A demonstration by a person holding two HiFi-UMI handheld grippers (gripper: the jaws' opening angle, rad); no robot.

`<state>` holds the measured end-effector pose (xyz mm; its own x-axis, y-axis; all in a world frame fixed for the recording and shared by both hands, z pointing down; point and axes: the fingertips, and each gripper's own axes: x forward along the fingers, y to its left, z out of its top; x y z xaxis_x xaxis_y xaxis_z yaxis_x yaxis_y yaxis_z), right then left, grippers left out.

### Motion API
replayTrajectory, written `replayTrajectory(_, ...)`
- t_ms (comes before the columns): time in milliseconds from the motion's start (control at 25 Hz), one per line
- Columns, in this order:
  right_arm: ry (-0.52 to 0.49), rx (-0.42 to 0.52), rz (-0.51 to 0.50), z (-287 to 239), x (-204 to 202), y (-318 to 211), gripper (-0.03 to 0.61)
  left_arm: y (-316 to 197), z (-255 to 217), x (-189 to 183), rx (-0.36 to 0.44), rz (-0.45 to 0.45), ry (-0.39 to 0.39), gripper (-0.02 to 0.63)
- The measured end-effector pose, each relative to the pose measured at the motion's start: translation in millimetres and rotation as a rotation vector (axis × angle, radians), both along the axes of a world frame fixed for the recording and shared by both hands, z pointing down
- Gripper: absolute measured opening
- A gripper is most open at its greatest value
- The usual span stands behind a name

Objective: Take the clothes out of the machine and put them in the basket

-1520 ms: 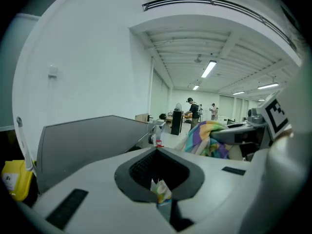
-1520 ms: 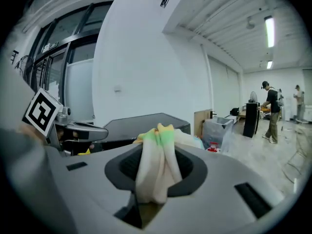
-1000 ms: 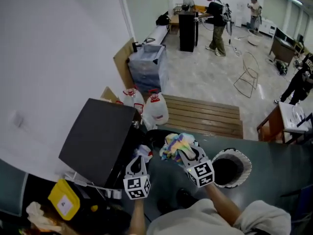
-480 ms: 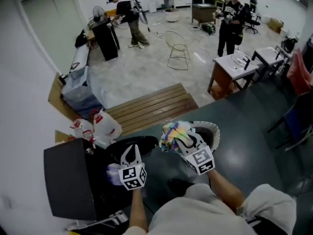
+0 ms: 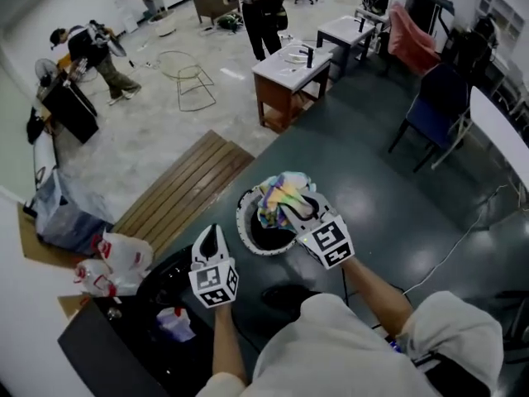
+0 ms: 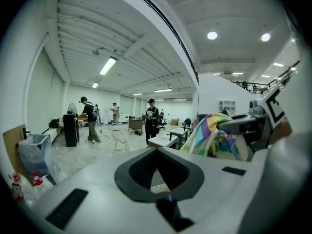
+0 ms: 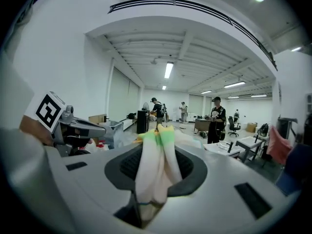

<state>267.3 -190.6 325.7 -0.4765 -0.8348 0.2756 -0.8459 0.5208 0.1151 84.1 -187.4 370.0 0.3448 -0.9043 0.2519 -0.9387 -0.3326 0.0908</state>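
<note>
My right gripper (image 5: 296,208) is shut on a multicoloured striped cloth (image 5: 279,198), which hangs over the round white-rimmed basket (image 5: 244,236) on the dark floor. In the right gripper view the cloth (image 7: 155,160) is pinched between the jaws. The left gripper (image 5: 208,236) hovers just left of the basket, its fingers together and nothing between them. The left gripper view shows the cloth (image 6: 212,135) off to the right. At the lower left the black machine (image 5: 107,350) stands open, with a pale cloth (image 5: 175,322) lying inside.
A wooden platform (image 5: 186,188) and plastic bags (image 5: 116,259) lie beyond the machine. A white-topped brown desk (image 5: 289,77) and a blue chair (image 5: 430,114) stand further off. People (image 5: 260,7) are at the back. A cable (image 5: 463,238) runs across the floor at right.
Both grippers have swung away from the machine to the basket, the right one carrying the coloured cloth. The head view has turned with them, so the machine is now at the lower left.
</note>
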Motion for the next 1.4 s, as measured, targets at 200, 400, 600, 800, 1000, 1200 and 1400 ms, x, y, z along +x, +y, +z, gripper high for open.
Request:
replayTrajectory(200, 0.002, -0.027, 0.051, 18.1, 23.5, -23.0, 0.112, -23.6, 20.2, 19.7, -0.038, 0.042, -0.001, 0.018)
replayTrajectory(400, 0.001, -0.092, 0.077, 66.3, 27.7, -52.0, 0.114, -46.3, 59.4, 15.6, -0.105, 0.036, -0.003, 0.018)
replayTrajectory(600, -0.005, -0.182, 0.096, 136.0, 22.2, -75.3, 0.114, -60.3, 105.3, 1.9, -0.172, 0.015, -0.009, 0.018)
replayTrajectory(800, 0.006, -0.271, 0.103, 208.1, 20.7, -96.7, 0.115, -67.0, 141.5, -2.4, -0.226, -0.006, -0.008, 0.018)
replayTrajectory(1000, 0.02, -0.359, 0.114, 273.8, 16.8, -115.4, 0.117, -69.3, 166.5, -2.7, -0.262, -0.025, 0.003, 0.018)
replayTrajectory(1200, 0.026, -0.421, 0.128, 326.1, 14.6, -132.0, 0.19, -68.1, 176.5, -2.3, -0.27, -0.046, 0.013, 0.018)
replayTrajectory(1400, 0.048, -0.409, 0.111, 338.1, 14.8, -126.0, 0.391, -68.4, 174.9, -6.4, -0.27, -0.066, 0.016, 0.018)
